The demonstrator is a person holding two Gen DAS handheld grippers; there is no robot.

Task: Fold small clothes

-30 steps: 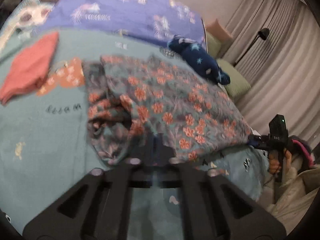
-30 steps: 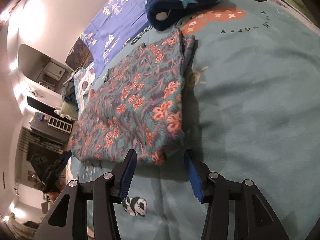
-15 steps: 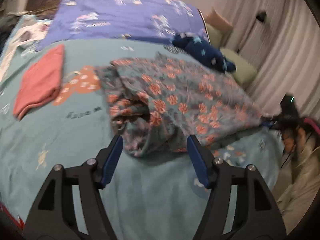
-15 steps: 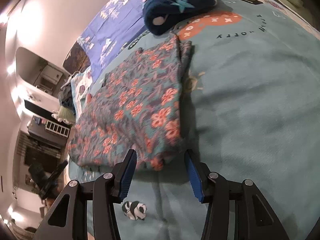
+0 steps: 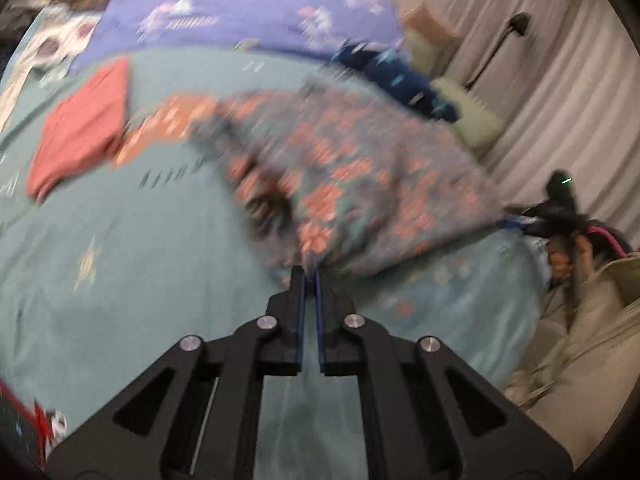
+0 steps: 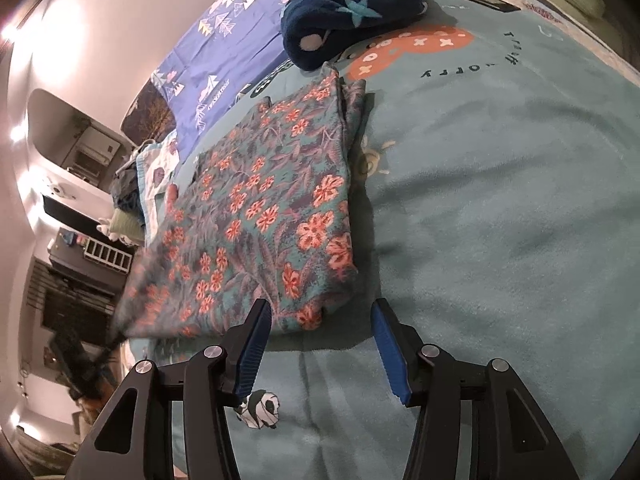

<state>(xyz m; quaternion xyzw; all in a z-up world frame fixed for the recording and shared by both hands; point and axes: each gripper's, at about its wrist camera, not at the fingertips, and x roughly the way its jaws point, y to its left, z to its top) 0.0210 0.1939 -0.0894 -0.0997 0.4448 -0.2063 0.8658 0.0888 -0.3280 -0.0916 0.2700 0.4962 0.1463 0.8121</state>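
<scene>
A floral garment [image 6: 264, 216], teal with orange flowers, lies on the teal blanket [image 6: 500, 208]. In the blurred left wrist view the garment [image 5: 360, 184] is lifted at its near edge. My left gripper [image 5: 311, 276] is shut on that edge, the cloth pinched between its tips. My right gripper [image 6: 320, 320] is open, its blue pads either side of the garment's near corner, just short of it. The right gripper also shows in the left wrist view [image 5: 556, 200] at the garment's far right corner.
A folded red cloth [image 5: 80, 128] lies at the left of the bed. A dark blue star-print fleece [image 6: 352, 12] sits beyond the garment, in front of a purple patterned duvet [image 6: 224, 28]. Curtains [image 5: 560, 80] and a floor lamp stand at the right.
My left gripper opened half a second ago, then closed on the garment's near edge and is moving fast with it. My right gripper stays open at the near corner.
</scene>
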